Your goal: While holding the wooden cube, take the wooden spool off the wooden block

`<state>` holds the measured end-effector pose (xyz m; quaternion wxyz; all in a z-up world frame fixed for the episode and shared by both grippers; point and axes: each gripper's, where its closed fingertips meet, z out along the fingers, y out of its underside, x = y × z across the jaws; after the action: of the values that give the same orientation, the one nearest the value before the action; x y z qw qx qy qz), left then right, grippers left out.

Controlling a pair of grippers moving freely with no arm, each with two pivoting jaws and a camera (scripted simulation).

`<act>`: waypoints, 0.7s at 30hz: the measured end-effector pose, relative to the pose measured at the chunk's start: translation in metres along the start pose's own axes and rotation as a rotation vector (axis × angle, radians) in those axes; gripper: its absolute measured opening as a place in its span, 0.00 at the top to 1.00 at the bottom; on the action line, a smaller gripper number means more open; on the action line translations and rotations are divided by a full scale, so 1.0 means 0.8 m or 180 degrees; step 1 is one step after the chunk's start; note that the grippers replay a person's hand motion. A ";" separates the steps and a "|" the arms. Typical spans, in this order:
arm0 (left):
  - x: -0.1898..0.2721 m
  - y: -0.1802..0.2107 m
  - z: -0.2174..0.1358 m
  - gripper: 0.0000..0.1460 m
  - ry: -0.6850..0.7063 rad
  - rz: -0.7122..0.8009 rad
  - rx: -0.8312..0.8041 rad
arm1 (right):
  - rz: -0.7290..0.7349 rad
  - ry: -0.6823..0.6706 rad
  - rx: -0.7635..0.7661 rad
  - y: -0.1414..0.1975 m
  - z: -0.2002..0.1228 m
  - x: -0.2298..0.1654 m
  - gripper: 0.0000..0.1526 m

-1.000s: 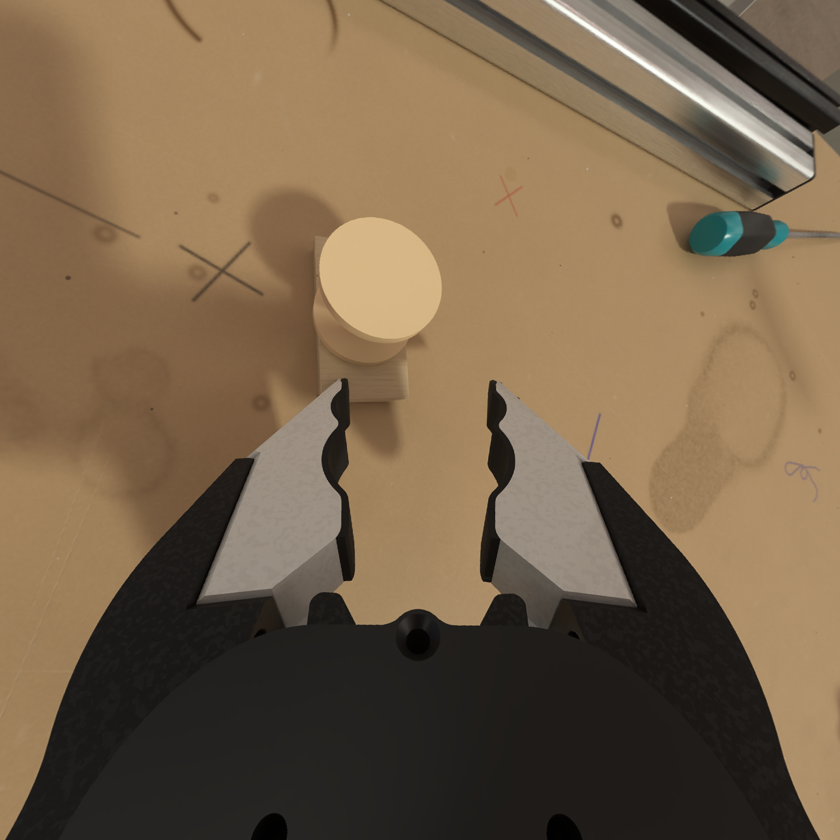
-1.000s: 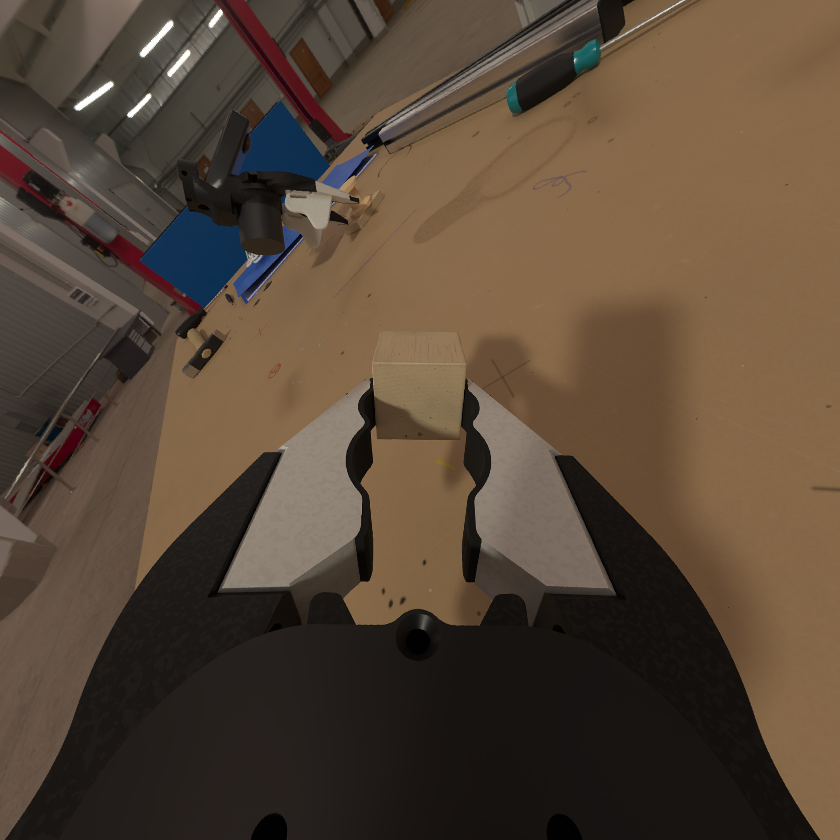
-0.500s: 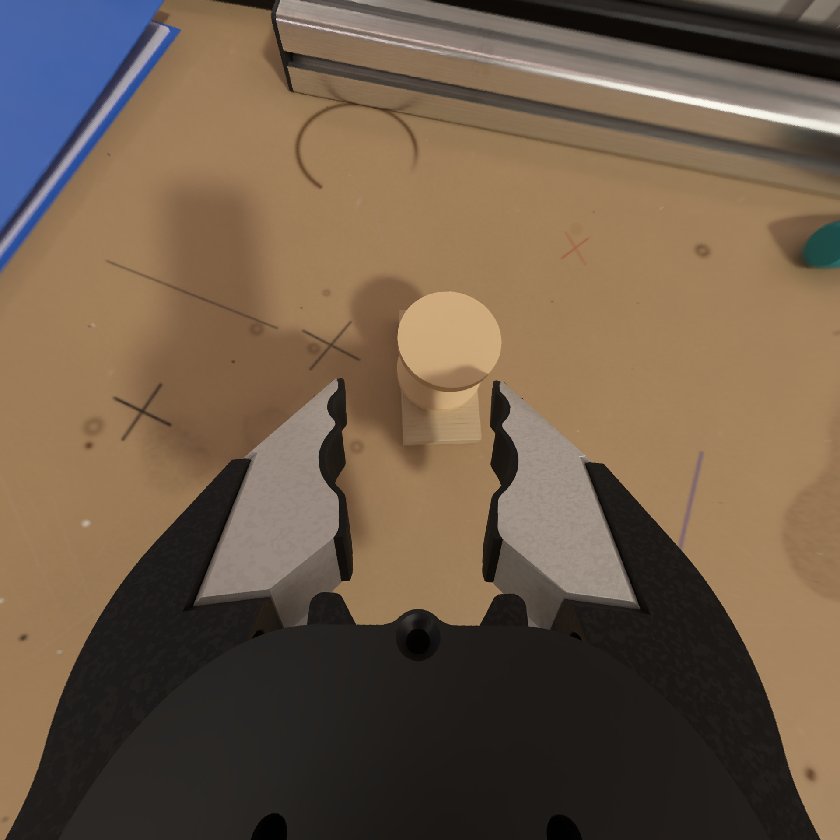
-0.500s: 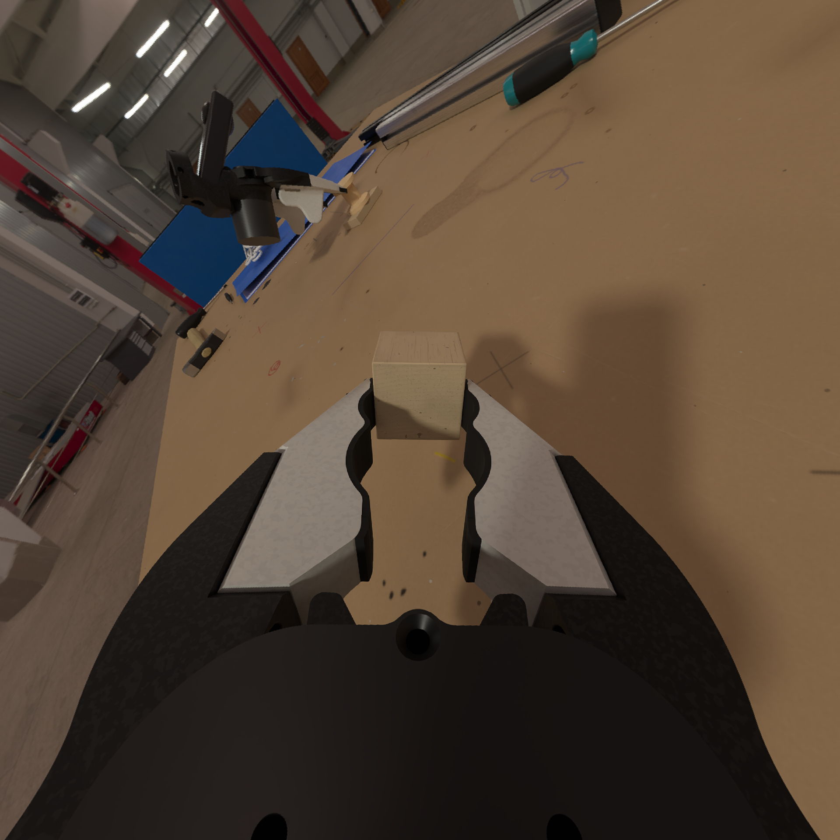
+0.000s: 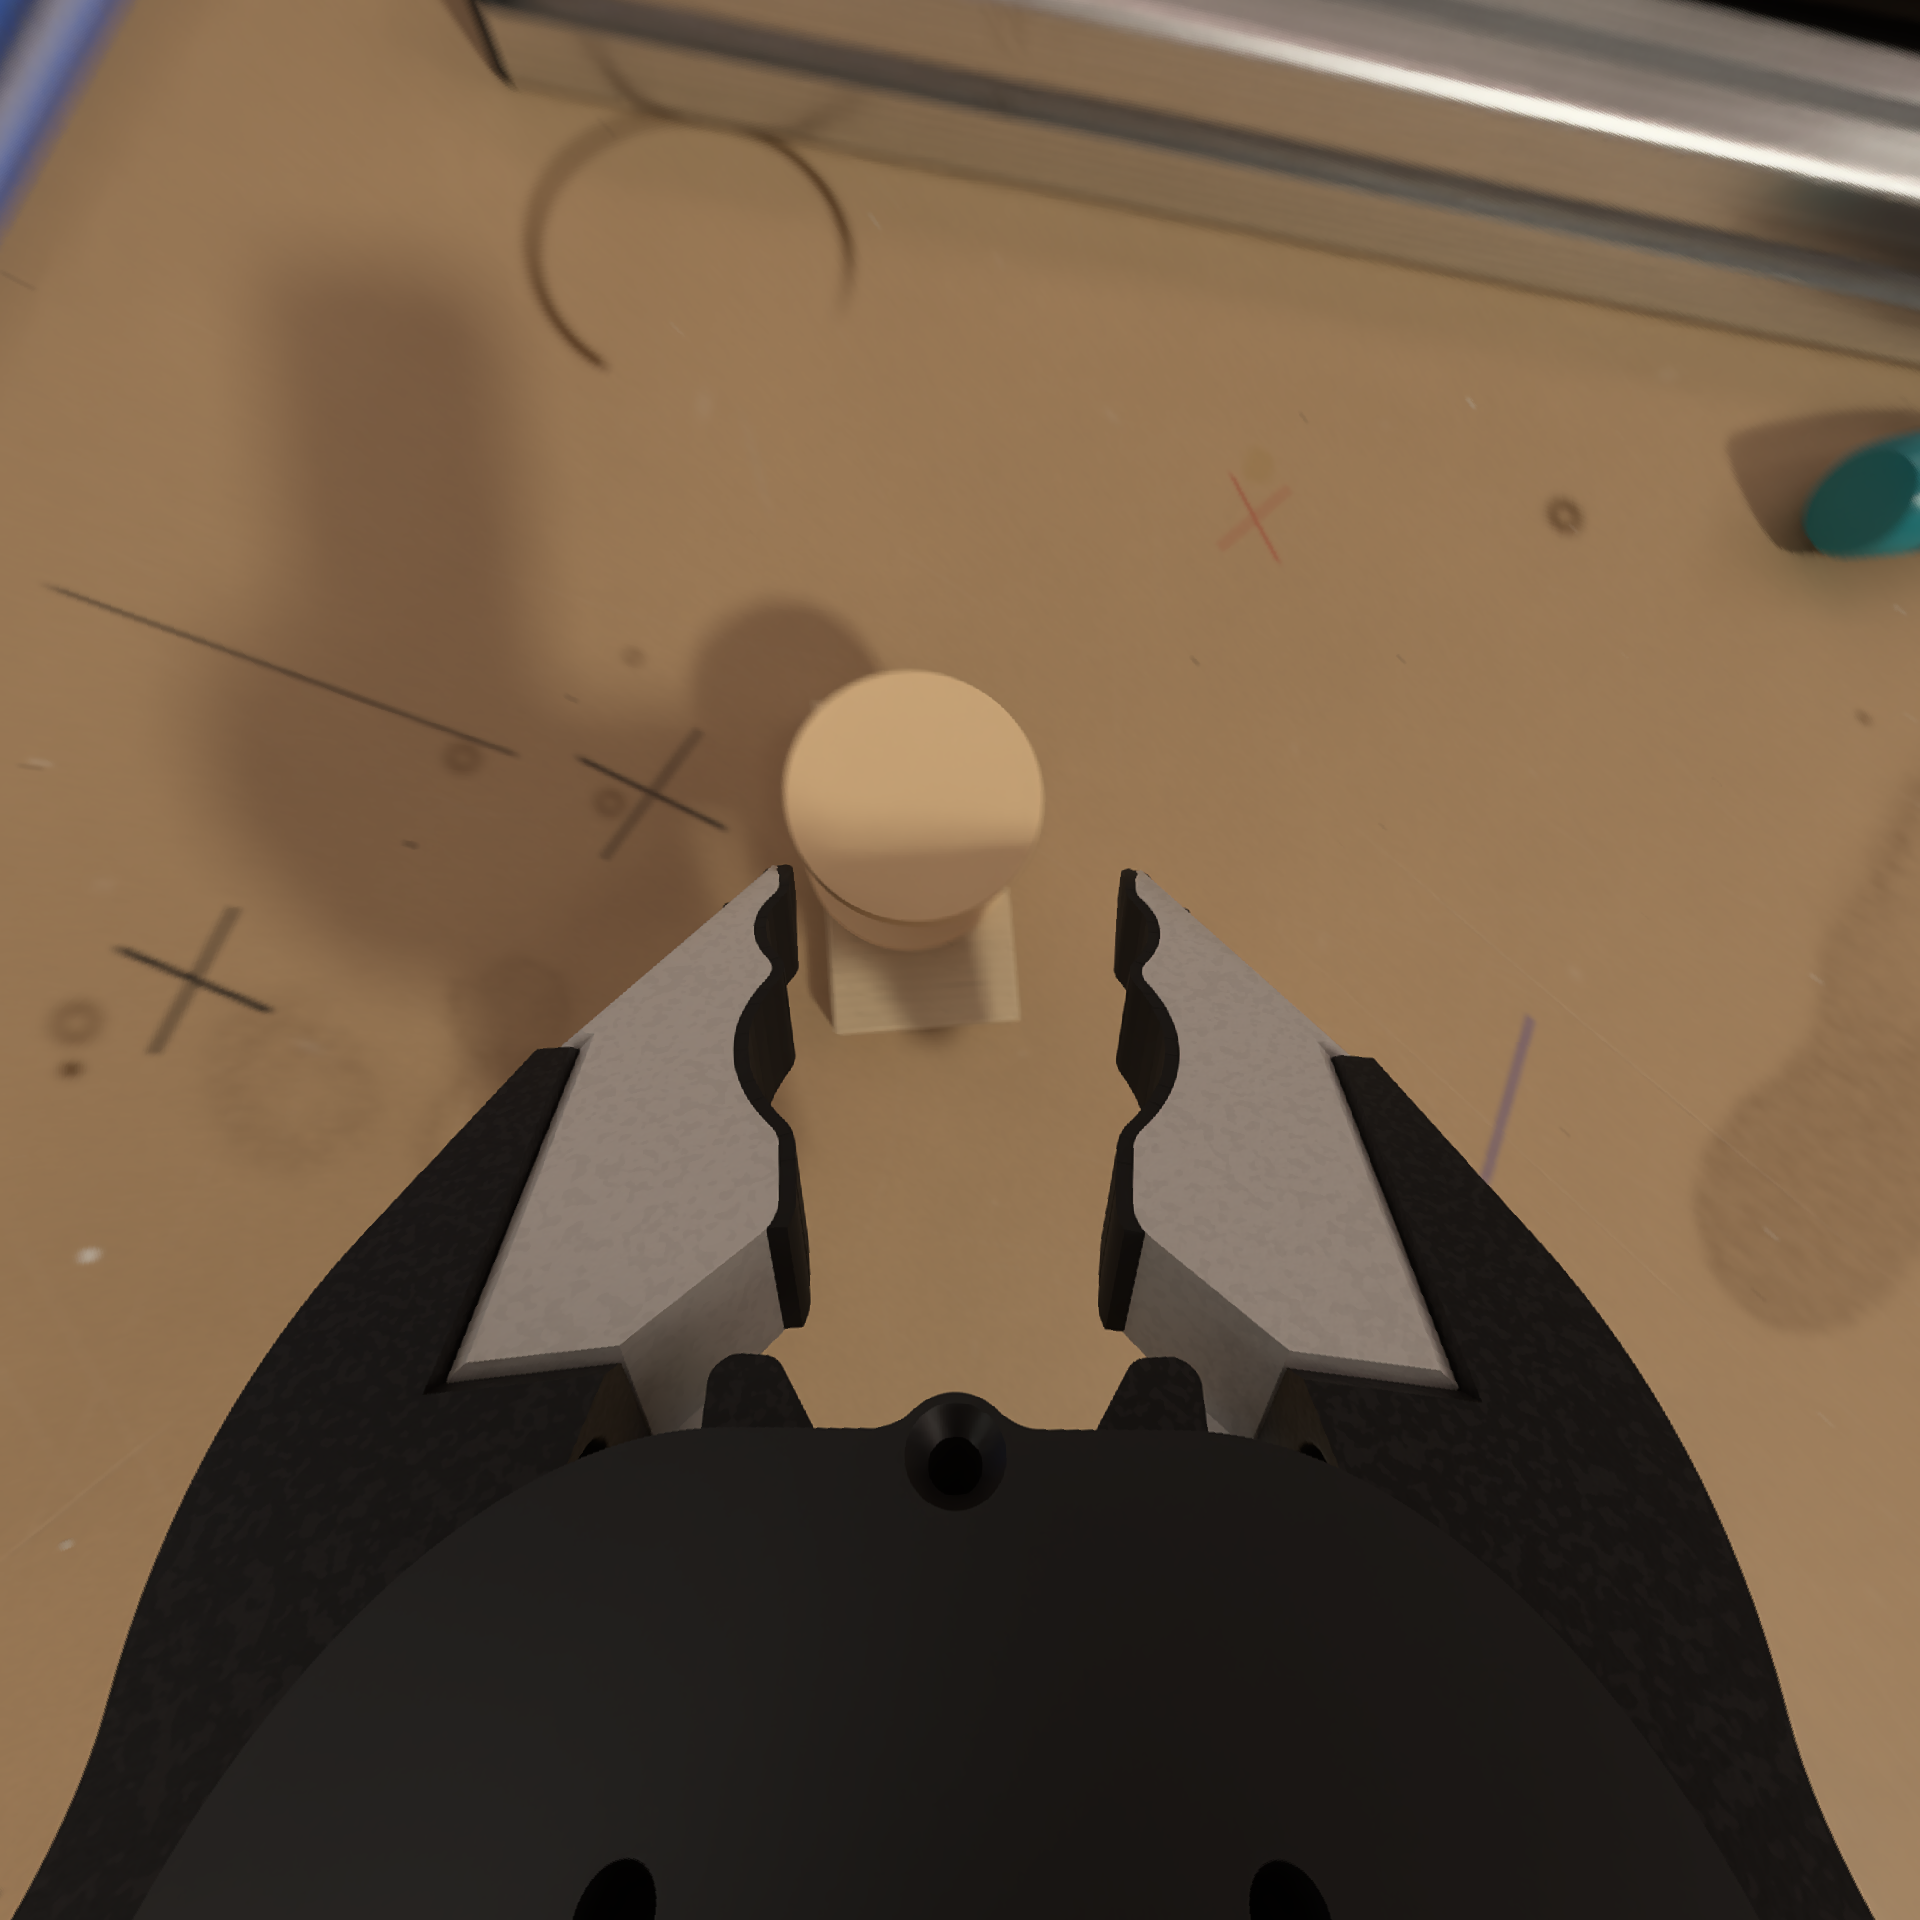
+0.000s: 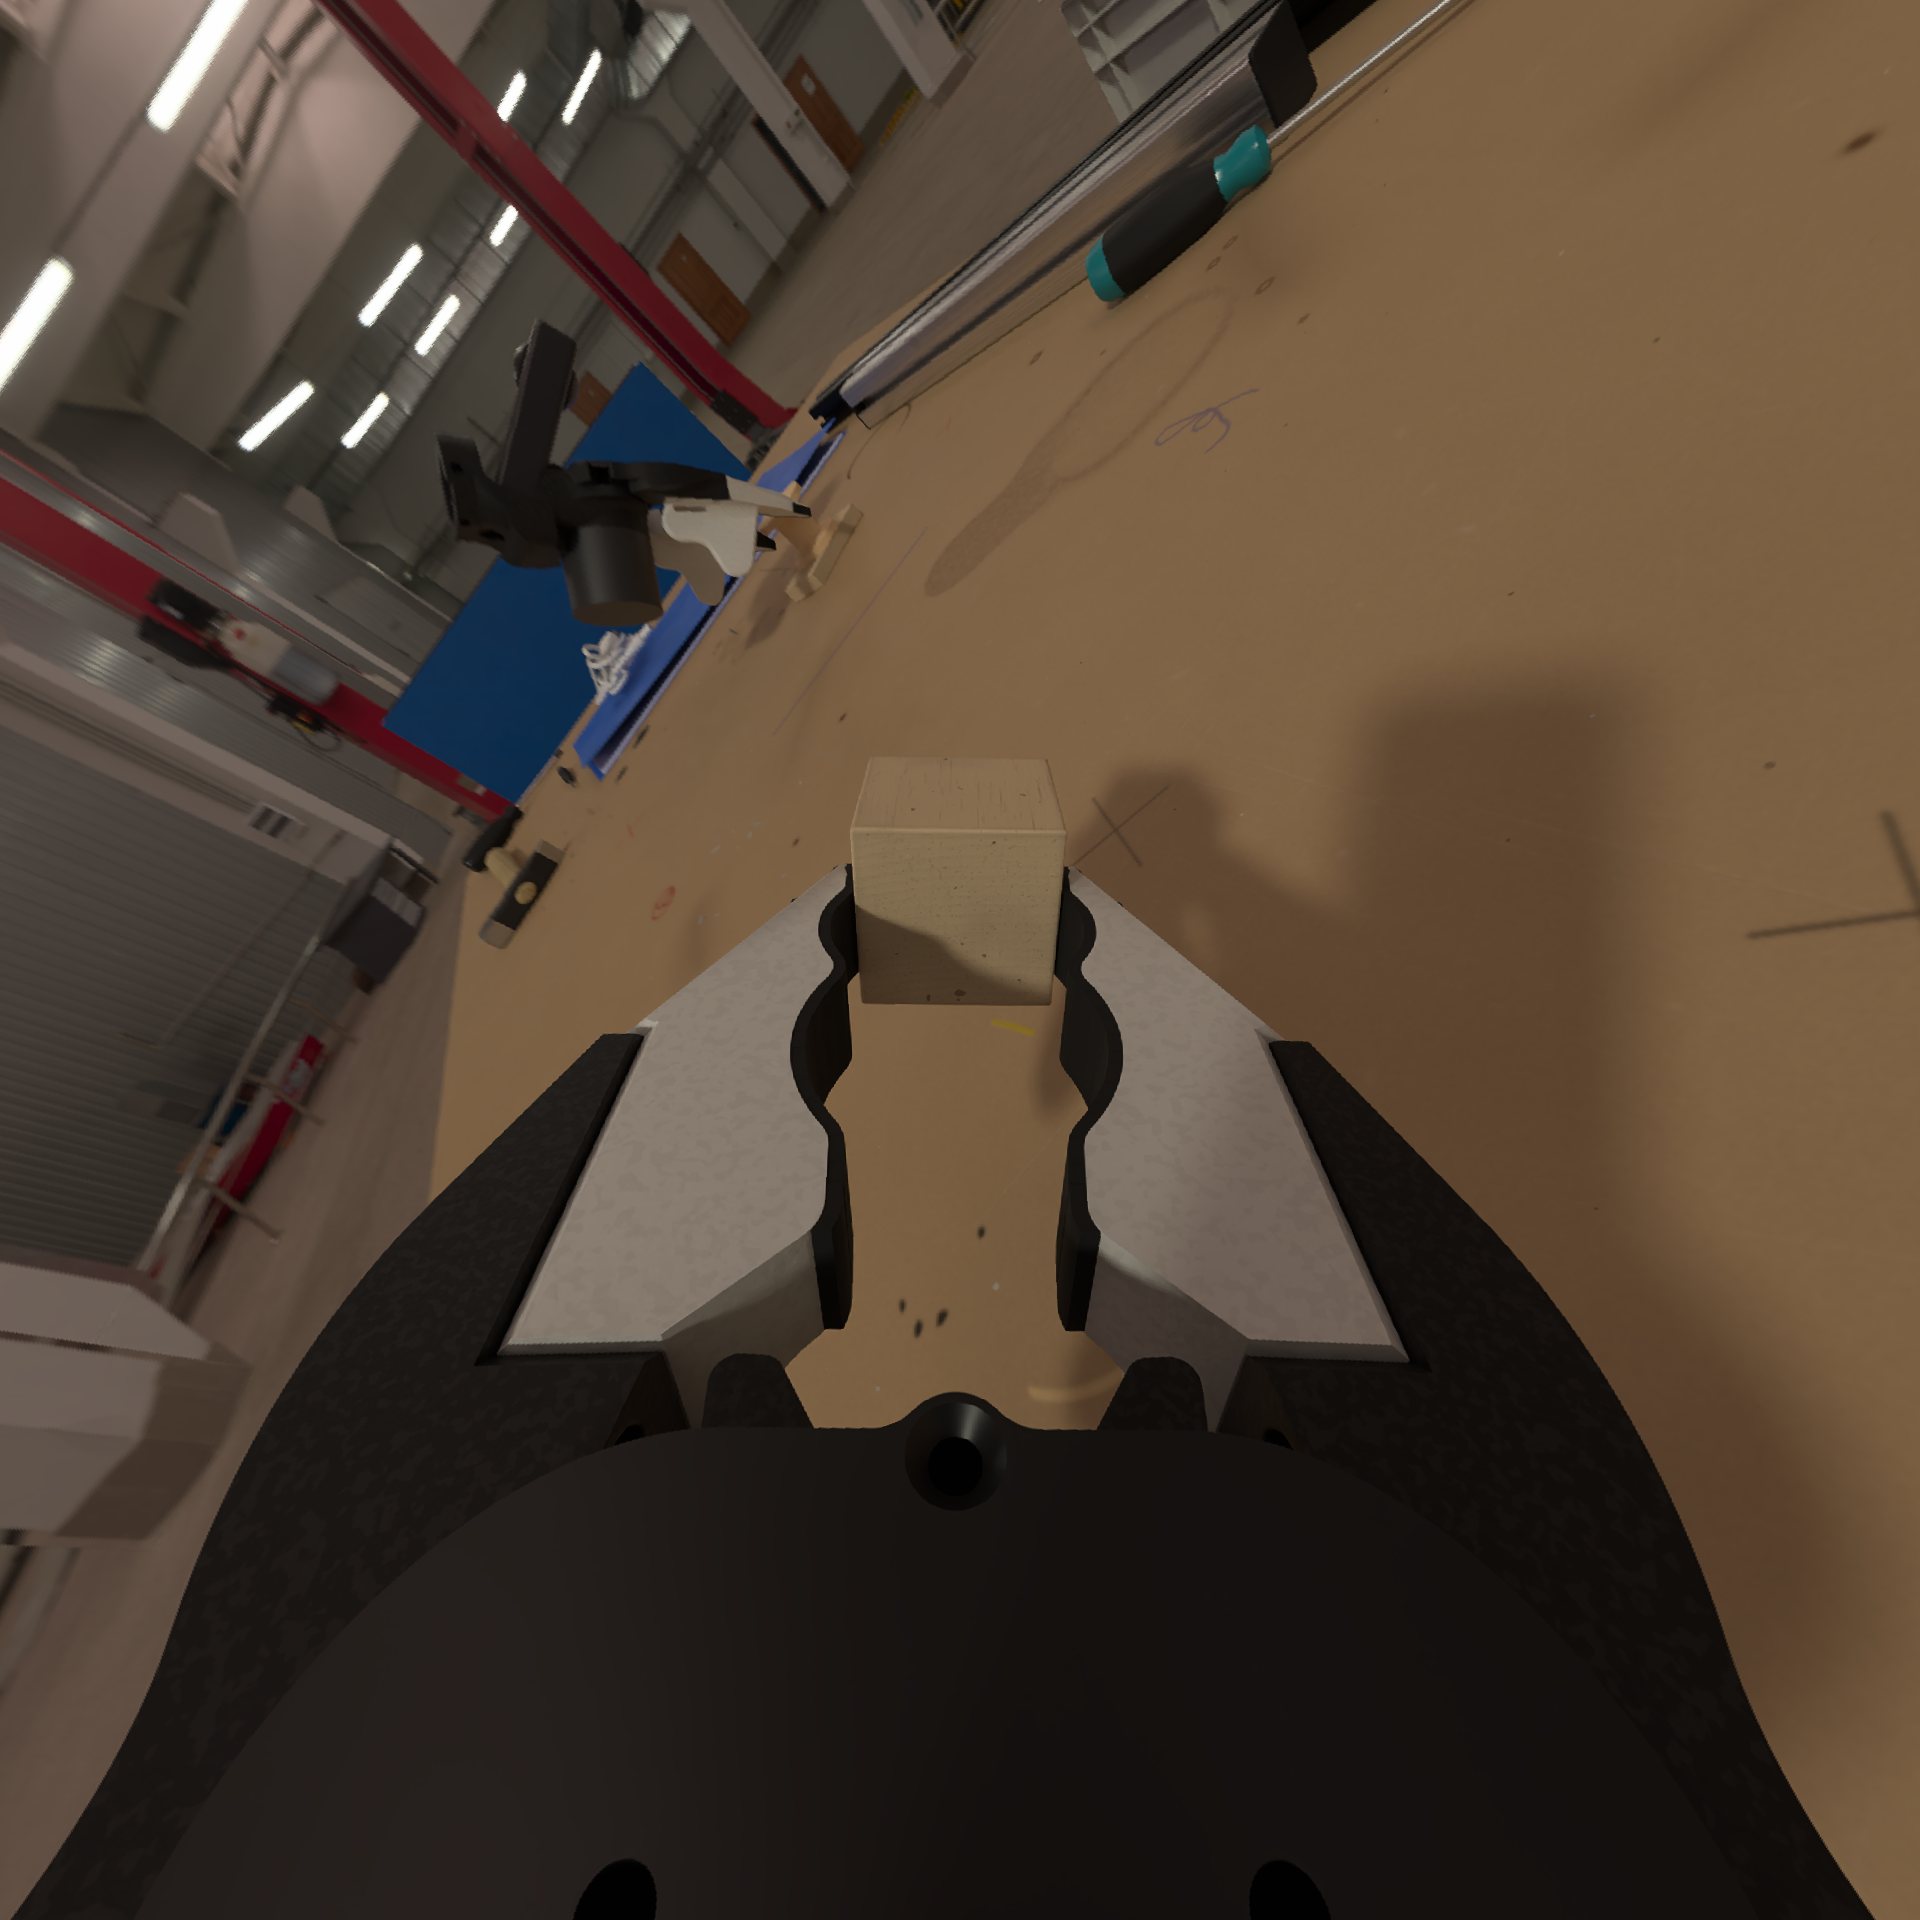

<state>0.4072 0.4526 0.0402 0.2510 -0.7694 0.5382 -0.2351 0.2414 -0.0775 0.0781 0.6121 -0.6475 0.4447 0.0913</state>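
In the left wrist view a wooden spool (image 5: 912, 800) stands upright on a small wooden block (image 5: 925, 987) on the brown table. My left gripper (image 5: 954, 904) is open and empty, above and just short of the spool; the left fingertip (image 5: 774, 914) overlaps the spool's edge. In the right wrist view my right gripper (image 6: 956, 914) is shut on the wooden cube (image 6: 958, 894) and holds it above the table. Far off in that view the left gripper (image 6: 774, 520) points at the spool and block (image 6: 826, 545).
A long metal rail (image 5: 1247, 135) runs along the far side, with a teal-handled screwdriver (image 5: 1860, 509) at the right; both also show in the right wrist view, the screwdriver (image 6: 1174, 218) beside the rail. A blue mat (image 6: 540, 665) and a hammer (image 6: 520, 883) lie farther off.
My left gripper has come closer to the spool and shifted right; the spool now sits between and just beyond the fingertips, toward the left one. The right gripper keeps holding the cube, almost still.
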 end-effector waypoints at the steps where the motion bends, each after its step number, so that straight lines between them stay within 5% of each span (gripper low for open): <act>1: -0.006 -0.005 -0.001 0.57 -0.0120 0.0015 0.0116 | 0.0061 -0.0032 0.0011 0.000 0.000 0.000 0.76; 13: -0.023 0.012 0.038 0.48 -0.0598 0.0047 -0.0174 | 0.0283 -0.0184 0.0081 -0.003 -0.004 -0.003 0.76; 21: -0.011 -0.002 0.022 0.66 -0.0478 0.0015 0.0005 | 0.0230 -0.0168 0.0018 0.001 -0.004 -0.004 0.76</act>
<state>0.4167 0.4635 0.0268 0.2917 -0.7835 0.5195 -0.1767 0.2375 -0.0788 0.0802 0.6218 -0.6266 0.4517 0.1291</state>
